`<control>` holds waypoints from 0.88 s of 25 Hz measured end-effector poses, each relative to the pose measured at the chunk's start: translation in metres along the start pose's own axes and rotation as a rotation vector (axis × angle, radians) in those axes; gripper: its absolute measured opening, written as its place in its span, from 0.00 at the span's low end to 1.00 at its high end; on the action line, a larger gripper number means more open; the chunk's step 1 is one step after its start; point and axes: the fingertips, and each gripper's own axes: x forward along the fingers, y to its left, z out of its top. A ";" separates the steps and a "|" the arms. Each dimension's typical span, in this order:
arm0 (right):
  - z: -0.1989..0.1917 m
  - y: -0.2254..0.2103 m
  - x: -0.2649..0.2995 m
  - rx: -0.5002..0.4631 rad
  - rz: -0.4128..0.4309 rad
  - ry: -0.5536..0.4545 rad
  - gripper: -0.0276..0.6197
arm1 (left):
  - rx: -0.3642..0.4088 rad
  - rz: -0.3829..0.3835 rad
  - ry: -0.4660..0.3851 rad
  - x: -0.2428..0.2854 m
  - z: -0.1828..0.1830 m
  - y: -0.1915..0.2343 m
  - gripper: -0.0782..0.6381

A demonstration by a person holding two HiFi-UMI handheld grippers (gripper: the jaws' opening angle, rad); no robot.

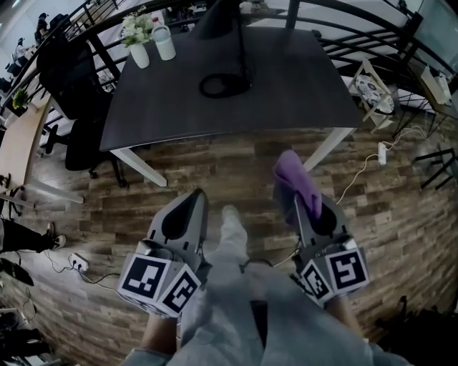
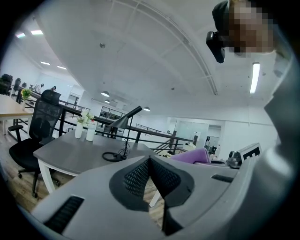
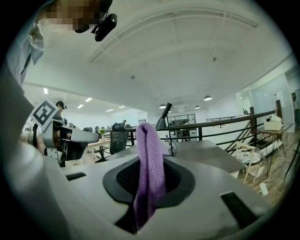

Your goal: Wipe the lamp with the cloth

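Between the jaws of the right claw (image 3: 149, 185), the purple cloth (image 3: 149, 164) is standing up as a folded strip. It is pinched low, so a long free end is sticking out past the tips, and that spare length looks meant as the wiping surface. Beside it, the left claw (image 2: 150, 161) is showing its jaws pressed together with nothing in them, probably kept free to steady the lamp when the time comes. Both claws are hanging over the wooden floor (image 1: 236, 164), short of the table (image 1: 300, 93).

Ahead of both claws and well apart from them, the lamp (image 1: 218, 18) is sitting on the table. Its ring-shaped base is lying on the nearer side, and its dark shade is leaning above. Farther ahead, to the left of the left claw, a vase (image 1: 139, 53) and a white bottle (image 1: 165, 44) are standing near the table's far corner, seemingly out of the wiping path.

Wiping is not yet beginning, I judge: the cloth is needing to be carried forward to the shade first.
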 end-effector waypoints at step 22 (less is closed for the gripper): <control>0.041 -0.033 0.110 -0.007 -0.021 -0.009 0.13 | 0.009 -0.062 0.009 0.111 0.045 0.048 0.13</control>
